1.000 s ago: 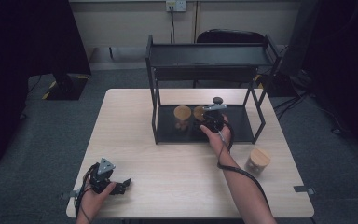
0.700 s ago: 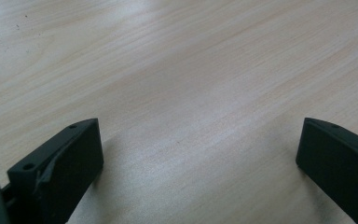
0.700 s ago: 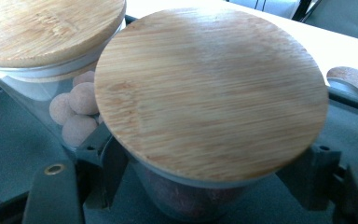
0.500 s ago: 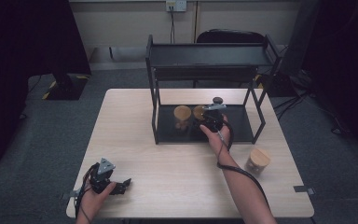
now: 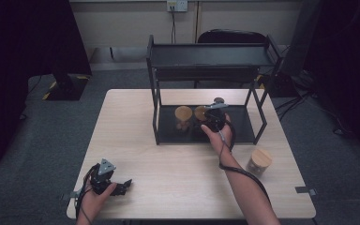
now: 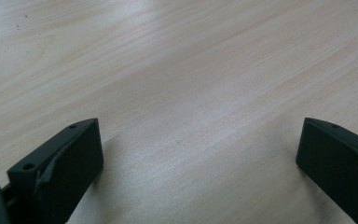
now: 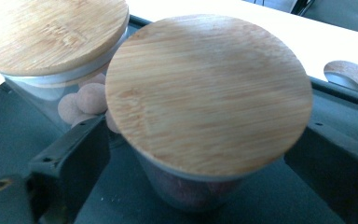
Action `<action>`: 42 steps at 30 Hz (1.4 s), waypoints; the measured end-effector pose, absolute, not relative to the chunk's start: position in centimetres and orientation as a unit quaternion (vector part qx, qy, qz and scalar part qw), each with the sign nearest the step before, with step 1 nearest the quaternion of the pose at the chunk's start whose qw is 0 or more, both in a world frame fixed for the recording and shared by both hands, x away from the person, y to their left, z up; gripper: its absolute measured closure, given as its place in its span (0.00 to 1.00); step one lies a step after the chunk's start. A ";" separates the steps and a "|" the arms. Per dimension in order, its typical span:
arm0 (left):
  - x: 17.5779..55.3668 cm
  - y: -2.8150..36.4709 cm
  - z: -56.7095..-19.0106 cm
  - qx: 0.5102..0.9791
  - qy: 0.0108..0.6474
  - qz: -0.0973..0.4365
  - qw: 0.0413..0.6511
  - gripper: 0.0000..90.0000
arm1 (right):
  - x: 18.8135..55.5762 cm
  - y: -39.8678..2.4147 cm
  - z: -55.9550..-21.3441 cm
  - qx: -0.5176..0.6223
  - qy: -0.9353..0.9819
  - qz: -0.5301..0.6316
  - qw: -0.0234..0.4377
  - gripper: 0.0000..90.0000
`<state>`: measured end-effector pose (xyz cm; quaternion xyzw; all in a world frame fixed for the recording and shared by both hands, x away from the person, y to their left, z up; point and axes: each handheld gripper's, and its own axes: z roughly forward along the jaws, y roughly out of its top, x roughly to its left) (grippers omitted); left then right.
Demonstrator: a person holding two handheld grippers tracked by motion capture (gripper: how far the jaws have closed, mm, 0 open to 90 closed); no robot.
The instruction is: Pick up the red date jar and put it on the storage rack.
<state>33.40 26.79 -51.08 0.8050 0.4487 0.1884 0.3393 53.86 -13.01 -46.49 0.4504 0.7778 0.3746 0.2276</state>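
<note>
Here the right gripper (image 5: pixel 210 123) reaches under the black metal rack (image 5: pixel 206 58), its jaws just opened, standing either side of a round glass jar (image 7: pixel 200 177) with a smooth bamboo lid (image 7: pixel 209 91) on the rack's lower shelf, just beside a matching jar (image 7: pixel 51 42). No writing is readable. The left gripper (image 5: pixel 122 186) rests low over the pale wood-grain table (image 6: pixel 191 70), jaws wide and empty.

A pale bamboo-grained round wooden lid (image 7: pixel 207 91) is seen on a clear glass jar (image 7: pixel 186 189); black metal rack (image 5: pixel 206 61), light wood-grain table (image 5: pixel 136 117).

Jar (image 7: pixel 205 186) contents blurred under lid (image 7: pixel 209 88)
</note>
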 end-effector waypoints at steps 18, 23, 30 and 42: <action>33.4 26.8 -51.1 0.805 0.449 0.188 0.339 0.00 | 51.9 -13.5 -46.0 0.485 0.751 0.395 0.212 0.01; 33.4 26.8 -51.1 0.805 0.449 0.188 0.339 0.00 | 50.9 -13.4 -45.7 0.484 0.753 0.395 0.207 0.01; 33.4 26.8 -51.1 0.805 0.449 0.188 0.339 0.00 | 49.7 -13.5 -45.6 0.478 0.755 0.404 0.194 0.01; 33.4 26.8 -51.1 0.805 0.449 0.188 0.339 0.00 | 47.8 -13.4 -45.8 0.460 0.769 0.399 0.195 0.02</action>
